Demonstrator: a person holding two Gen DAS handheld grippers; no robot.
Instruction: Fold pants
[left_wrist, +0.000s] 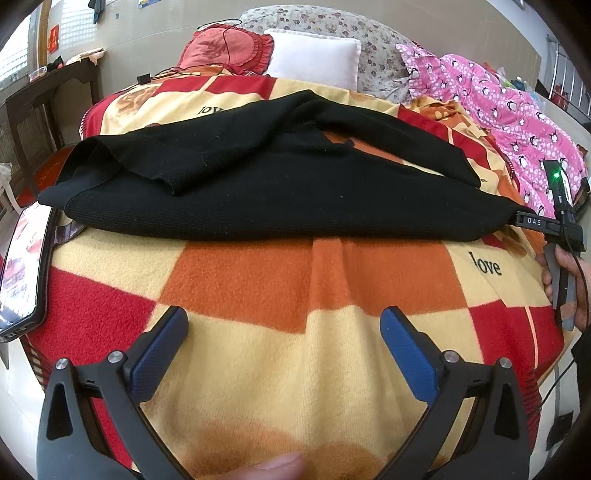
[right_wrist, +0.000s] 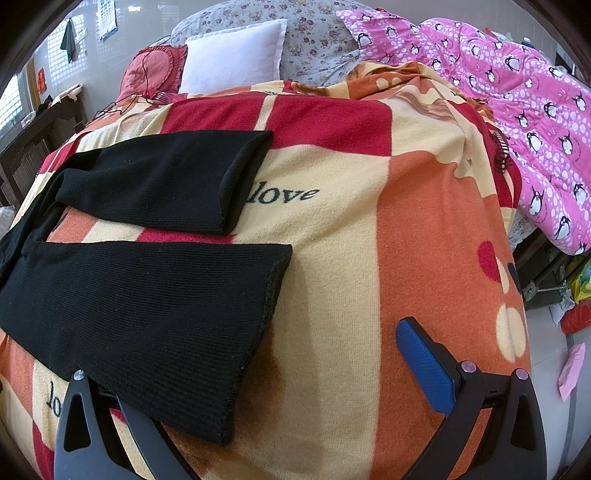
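While the black pants (right_wrist: 140, 295) lie spread flat on the blanket-covered bed (right_wrist: 424, 221) with their 2 legs apart, no fold looks made, and the left gripper (left_wrist: 284, 343) and right gripper (right_wrist: 258, 380) hover with jaws open, holding nothing.

Left wrist view: low over blanket (left_wrist: 295, 369), facing pants (left_wrist: 258, 184) broadside, near | Right wrist view: above leg hems, close, facing pillows (right_wrist: 232, 55) | Shared: pants, blanket, pillows.

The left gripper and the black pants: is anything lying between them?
No. In the left wrist view, only bare blanket lies between the open left gripper and the pants.
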